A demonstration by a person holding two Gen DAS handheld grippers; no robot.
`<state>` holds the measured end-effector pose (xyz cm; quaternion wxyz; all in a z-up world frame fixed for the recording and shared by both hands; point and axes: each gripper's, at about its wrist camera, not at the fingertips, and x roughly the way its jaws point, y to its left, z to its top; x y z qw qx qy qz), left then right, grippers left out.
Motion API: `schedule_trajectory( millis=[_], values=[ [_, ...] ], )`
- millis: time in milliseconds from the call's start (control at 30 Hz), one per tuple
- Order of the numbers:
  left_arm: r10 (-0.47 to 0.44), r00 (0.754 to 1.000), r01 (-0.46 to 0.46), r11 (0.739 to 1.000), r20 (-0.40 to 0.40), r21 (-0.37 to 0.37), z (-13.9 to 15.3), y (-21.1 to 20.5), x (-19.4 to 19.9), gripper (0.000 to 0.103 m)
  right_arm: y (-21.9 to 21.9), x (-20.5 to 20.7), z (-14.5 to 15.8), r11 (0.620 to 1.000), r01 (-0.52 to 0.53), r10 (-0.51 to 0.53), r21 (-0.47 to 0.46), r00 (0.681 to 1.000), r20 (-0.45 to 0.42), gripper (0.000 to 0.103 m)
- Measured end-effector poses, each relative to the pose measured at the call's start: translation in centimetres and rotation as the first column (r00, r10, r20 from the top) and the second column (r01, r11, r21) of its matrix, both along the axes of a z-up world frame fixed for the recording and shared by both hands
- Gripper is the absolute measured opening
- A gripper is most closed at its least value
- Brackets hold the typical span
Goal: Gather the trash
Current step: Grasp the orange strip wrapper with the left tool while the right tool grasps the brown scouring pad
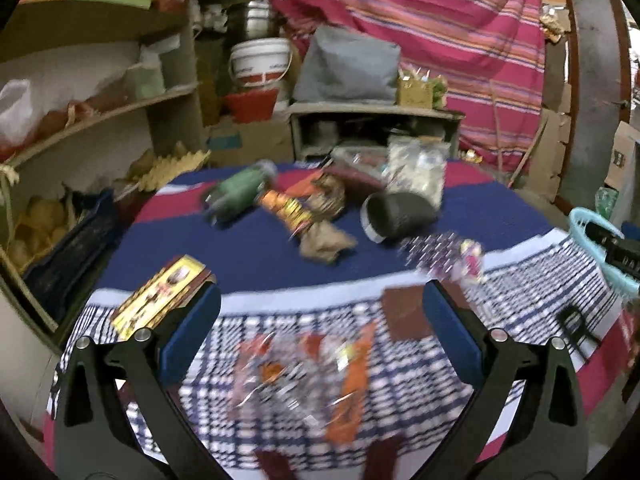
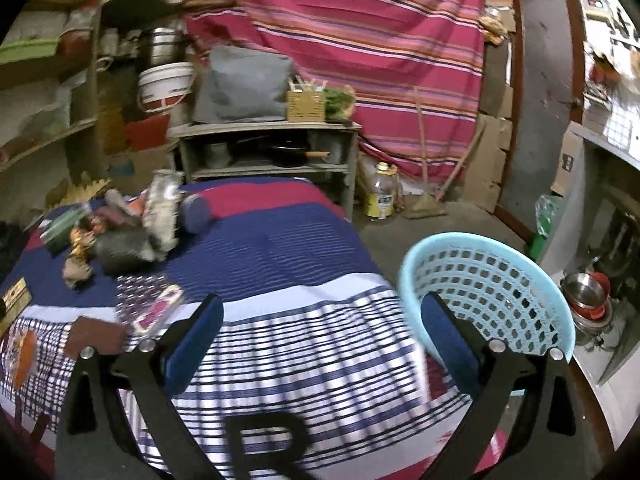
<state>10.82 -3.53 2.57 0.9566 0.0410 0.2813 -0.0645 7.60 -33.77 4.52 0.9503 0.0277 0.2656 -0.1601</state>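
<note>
Trash lies scattered on a bed under a blue, red and checked cloth (image 1: 256, 256). My left gripper (image 1: 322, 308) hangs open above the near checked part, with a clear crinkly wrapper (image 1: 304, 380) with orange patches below its fingers. Around it lie a yellow box (image 1: 160, 298), a brown card (image 1: 404, 312), a purple foil packet (image 1: 444, 256), a dark cup on its side (image 1: 396, 214), a crumpled brown wad (image 1: 324, 242) and an orange wrapper (image 1: 286, 208). My right gripper (image 2: 322, 320) is open and empty over the bed's right side, beside a light blue perforated basket (image 2: 484, 292).
Shelves (image 1: 100, 116) with bags and a dark crate (image 1: 68, 256) stand to the left. A low grey shelf unit (image 2: 268, 152) with a pillow stands behind the bed, with a striped red curtain (image 2: 340, 40) beyond. A yellow bottle (image 2: 380, 196) and steel bowls (image 2: 586, 292) sit on the floor at right.
</note>
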Motion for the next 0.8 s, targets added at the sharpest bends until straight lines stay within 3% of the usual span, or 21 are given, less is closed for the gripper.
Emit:
schedule_trajectory(
  millis=[333,567,700,800],
  values=[
    [-0.006,0.994,0.004,1.0,-0.109,-0.014,-4.1,1.6,-0.2,0.097,4.5,1.2,-1.2,0.998,-0.056,0.056,-0.006,0.997,-0.052,0.097],
    [-0.011,0.993,0.011,1.0,-0.119,0.002,-4.5,1.5,0.7,0.095,6.4,1.7,-2.0,0.997,-0.077,0.074,-0.022,0.993,-0.09,0.097],
    [-0.058,0.99,0.061,0.998,-0.131,0.017,-4.5,1.1,1.1,0.063,7.2,2.2,-2.5,0.996,-0.09,0.089,-0.002,0.99,-0.111,0.097],
    [-0.072,0.987,0.075,0.997,-0.144,0.013,-4.6,1.7,1.2,0.052,8.1,2.6,-2.8,0.995,-0.102,0.102,0.01,0.987,-0.124,0.097]
  ],
)
